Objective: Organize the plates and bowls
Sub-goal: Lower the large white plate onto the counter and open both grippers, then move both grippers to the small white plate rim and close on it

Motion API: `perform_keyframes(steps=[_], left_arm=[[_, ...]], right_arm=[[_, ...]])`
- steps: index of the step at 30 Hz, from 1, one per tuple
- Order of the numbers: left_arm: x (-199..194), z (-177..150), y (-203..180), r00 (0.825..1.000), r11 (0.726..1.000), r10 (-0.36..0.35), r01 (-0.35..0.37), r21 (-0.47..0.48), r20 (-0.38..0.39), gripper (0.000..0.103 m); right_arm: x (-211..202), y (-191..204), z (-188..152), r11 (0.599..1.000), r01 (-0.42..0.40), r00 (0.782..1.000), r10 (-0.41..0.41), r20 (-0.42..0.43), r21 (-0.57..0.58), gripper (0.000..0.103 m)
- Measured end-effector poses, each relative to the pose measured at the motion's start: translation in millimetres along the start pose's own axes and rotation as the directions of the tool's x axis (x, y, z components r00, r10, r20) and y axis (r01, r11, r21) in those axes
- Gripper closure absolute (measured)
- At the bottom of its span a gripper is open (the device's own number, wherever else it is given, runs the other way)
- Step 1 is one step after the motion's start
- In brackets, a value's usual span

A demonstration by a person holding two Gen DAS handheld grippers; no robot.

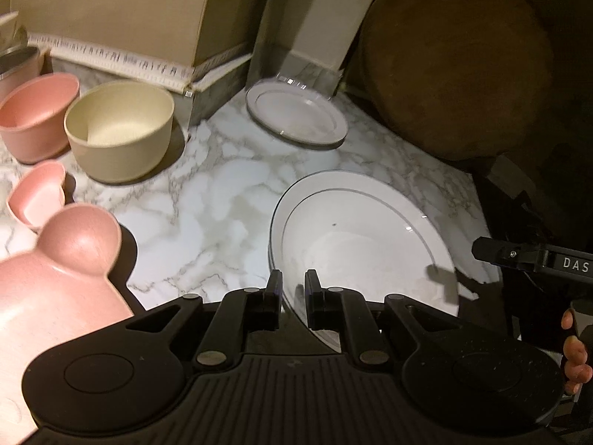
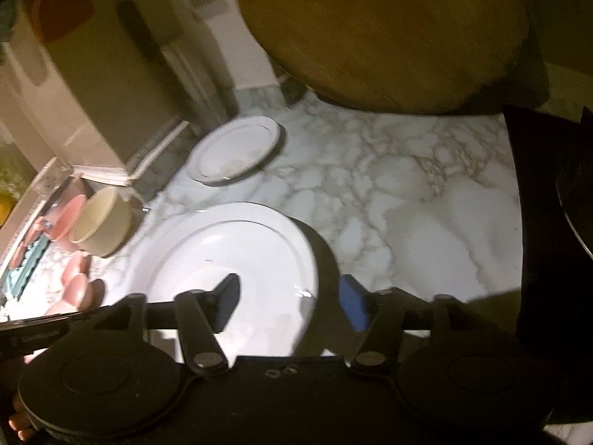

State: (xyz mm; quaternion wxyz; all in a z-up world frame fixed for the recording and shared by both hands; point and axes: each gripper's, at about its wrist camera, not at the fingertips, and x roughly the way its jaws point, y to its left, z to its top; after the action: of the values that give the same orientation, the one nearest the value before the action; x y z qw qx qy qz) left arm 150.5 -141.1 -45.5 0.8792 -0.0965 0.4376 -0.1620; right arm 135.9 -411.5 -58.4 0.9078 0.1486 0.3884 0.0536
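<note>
From my left wrist view, my left claw (image 1: 292, 296) is closed nearly fully on the near rim of the large white plate (image 1: 367, 244), one finger on each side of the rim, and the plate looks tilted up from the marble bench (image 1: 207, 193). Farther back a smaller white plate (image 1: 296, 111) lies flat on the bench, well apart from the large one. To the left, the beige bowl (image 1: 120, 129) and the pink bowl (image 1: 35, 115) stand side by side, not nested, and a pink bear-shaped dish (image 1: 59, 274) lies near me. So I judge the task is only in its early part: plates are not stacked, bowls are not gathered. From my right wrist view, my right claw (image 2: 289, 302) is wide open and holds nothing; its left finger is over the large white plate and its blue-padded finger (image 2: 354, 302) is beyond the plate's right edge, above the bench. It hovers low and close to the plate. A round wooden board (image 2: 378, 33) leans at the back.
</note>
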Motion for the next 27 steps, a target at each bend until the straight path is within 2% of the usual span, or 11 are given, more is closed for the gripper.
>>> perform_keyframes(steps=[6,8,10,12,16,17,19,23,27], left_arm=[[-24.5,0.9,-3.7,0.999,0.999,-0.010,0.008,0.043,0.051,0.090],[-32.7,1.4,-3.1,0.997,0.999,-0.009,0.005,0.053,0.071,0.081],[-42.1,1.1,-2.2,0.995,0.998,-0.005,-0.001,0.061,0.099,0.063],[-51.2,1.0,-0.3,0.992,0.997,-0.001,-0.009,0.072,0.129,0.049],[-66.6,1.3,0.9,0.985,0.994,0.007,-0.025,0.103,0.172,0.042],[-69.0,1.6,1.4,0.984,0.994,0.006,-0.025,0.106,0.179,0.039],[-74.9,1.7,2.7,0.980,0.994,0.011,-0.033,0.104,0.201,0.024],[-82.4,4.9,3.0,0.972,0.993,0.026,-0.052,0.108,0.234,0.023],[-81.2,13.9,1.3,0.967,0.992,0.045,-0.074,0.105,0.252,0.023]], right_arm=[[-24.5,39.2,-3.3,0.998,-0.013,0.997,0.018,0.075,-0.063,0.022],[-30.9,52.5,-4.8,0.997,-0.013,0.995,0.021,0.099,-0.081,0.019],[-36.5,64.1,-6.2,0.995,-0.010,0.992,0.022,0.123,-0.102,0.013],[-40.9,75.8,-7.3,0.991,-0.004,0.989,0.023,0.147,-0.131,0.012],[-50.1,98.0,-11.7,0.985,0.020,0.981,0.014,0.194,-0.174,0.004],[-51.5,102.5,-12.5,0.983,0.027,0.979,0.011,0.202,-0.184,0.004],[-53.3,111.5,-13.7,0.978,0.047,0.977,-0.003,0.213,-0.203,0.000],[-53.6,122.3,-14.6,0.965,0.093,0.973,-0.036,0.226,-0.246,0.000],[-50.3,123.4,-8.6,0.963,0.077,0.975,-0.018,0.223,-0.258,0.000]])
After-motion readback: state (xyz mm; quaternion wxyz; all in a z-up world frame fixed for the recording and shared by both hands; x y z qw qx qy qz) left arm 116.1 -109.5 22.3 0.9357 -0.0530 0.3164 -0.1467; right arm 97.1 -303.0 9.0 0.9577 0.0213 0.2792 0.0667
